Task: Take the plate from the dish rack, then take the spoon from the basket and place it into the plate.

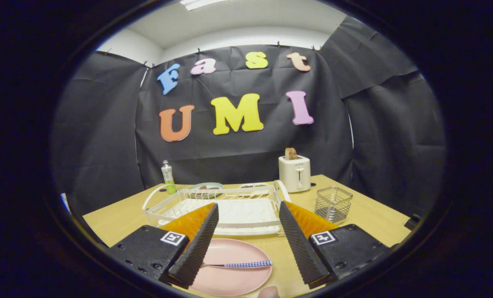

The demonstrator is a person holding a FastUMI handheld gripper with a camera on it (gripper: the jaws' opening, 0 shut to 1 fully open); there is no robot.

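A pink plate [230, 269] lies on the wooden table [366, 223], below and between my fingers. A spoon with a blue-and-white checked handle [246, 264] lies across the plate, its bowl end hidden behind my left finger. My gripper [248, 211] hovers above the plate, open, with nothing between its fingers. The white dish rack [226, 207] stands just beyond the plate with no dishes in it. The wire basket [333, 203] stands to the right of the rack, beyond my right finger.
A white toaster [295, 173] with bread in it stands behind the rack at the right. A green bottle [168, 177] stands at the back left. Two dishes [207, 188] with food sit behind the rack. A fingertip [268, 292] shows by the plate's near rim.
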